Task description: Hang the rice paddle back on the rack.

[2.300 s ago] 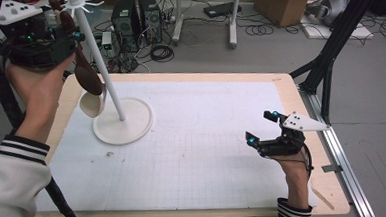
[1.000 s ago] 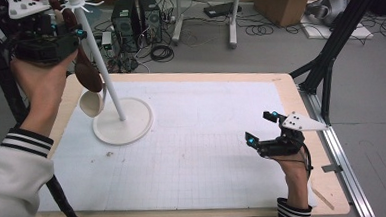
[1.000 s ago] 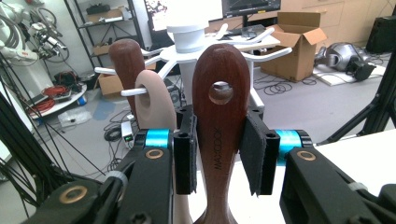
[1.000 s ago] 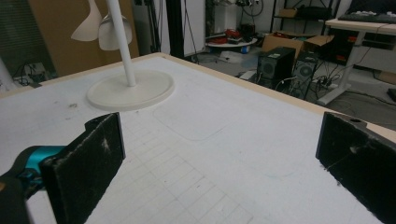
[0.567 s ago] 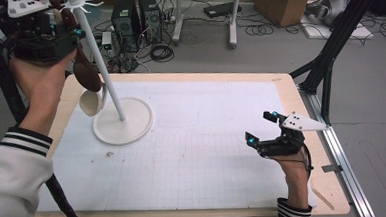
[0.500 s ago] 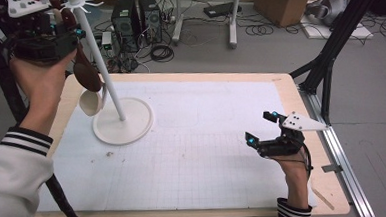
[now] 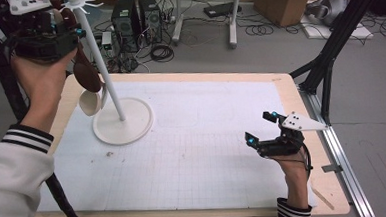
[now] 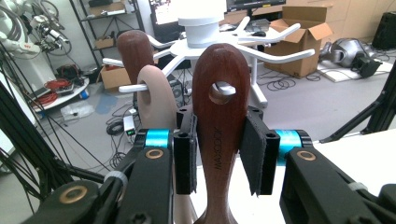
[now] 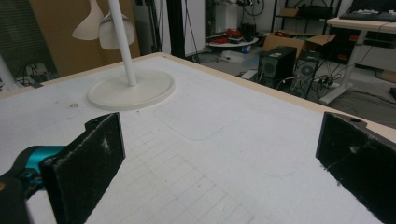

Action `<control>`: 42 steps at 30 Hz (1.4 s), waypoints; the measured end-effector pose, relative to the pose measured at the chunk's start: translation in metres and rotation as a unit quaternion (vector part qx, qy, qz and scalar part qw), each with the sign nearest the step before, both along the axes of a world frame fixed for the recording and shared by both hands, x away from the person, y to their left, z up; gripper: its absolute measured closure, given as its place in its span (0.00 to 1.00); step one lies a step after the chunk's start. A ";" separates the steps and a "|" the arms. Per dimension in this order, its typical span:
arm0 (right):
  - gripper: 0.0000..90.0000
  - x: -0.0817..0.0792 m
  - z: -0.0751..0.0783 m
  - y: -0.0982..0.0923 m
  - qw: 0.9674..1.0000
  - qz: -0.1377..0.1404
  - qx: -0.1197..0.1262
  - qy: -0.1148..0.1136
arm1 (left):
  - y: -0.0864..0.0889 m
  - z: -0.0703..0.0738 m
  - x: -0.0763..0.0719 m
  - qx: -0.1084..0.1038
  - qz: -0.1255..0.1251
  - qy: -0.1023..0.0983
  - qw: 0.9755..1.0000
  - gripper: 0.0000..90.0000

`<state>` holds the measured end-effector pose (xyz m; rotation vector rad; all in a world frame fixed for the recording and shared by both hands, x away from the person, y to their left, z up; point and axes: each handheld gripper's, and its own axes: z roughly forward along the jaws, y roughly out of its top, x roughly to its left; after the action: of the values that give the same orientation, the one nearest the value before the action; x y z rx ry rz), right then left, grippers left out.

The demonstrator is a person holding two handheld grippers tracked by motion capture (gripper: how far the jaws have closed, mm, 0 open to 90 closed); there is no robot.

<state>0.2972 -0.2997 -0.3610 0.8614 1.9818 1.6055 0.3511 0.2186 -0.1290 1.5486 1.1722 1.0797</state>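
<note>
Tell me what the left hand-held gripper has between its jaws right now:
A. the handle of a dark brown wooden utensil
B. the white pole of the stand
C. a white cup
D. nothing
A. In the left gripper view, the left hand-held gripper has its two black jaws on either side of the dark brown wooden handle, whose hanging hole is slipped over a white peg of the stand.

- the white stand point(image 7: 111, 88) rises from its round base point(image 7: 123, 121) at the table's point(image 7: 290, 96) far left corner; its pole blocks passage there.
- its pegs point(image 8: 285, 53) fan out at the top, already hung with utensils point(image 8: 156, 95) (crowded, little room between them).
- the white mat point(image 7: 202, 138) between base and right gripper point(image 7: 262, 130) lies bare, free to cross.
</note>
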 end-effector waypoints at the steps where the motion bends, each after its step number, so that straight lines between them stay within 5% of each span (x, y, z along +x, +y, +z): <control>1: 0.00 0.000 0.000 0.000 1.000 0.000 0.000 0.000 | 0.000 0.000 0.000 0.000 0.000 -0.001 1.000 0.76; 23: 0.00 0.000 -0.001 -0.005 1.000 -0.005 0.003 0.003 | 0.007 -0.005 0.000 -0.004 -0.012 -0.009 1.000 0.72; 38: 0.00 0.001 -0.002 -0.005 1.000 -0.003 0.003 0.004 | 0.020 -0.022 -0.013 -0.019 -0.046 -0.042 0.998 0.67; 42: 0.00 -0.001 -0.003 -0.007 1.000 -0.006 0.003 0.003 | 0.026 -0.030 -0.021 -0.004 -0.062 -0.059 0.996 0.67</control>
<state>0.2963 -0.3063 -0.3636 0.8799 1.9745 1.6051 0.3301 0.2444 -0.1587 1.5100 0.9876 1.0679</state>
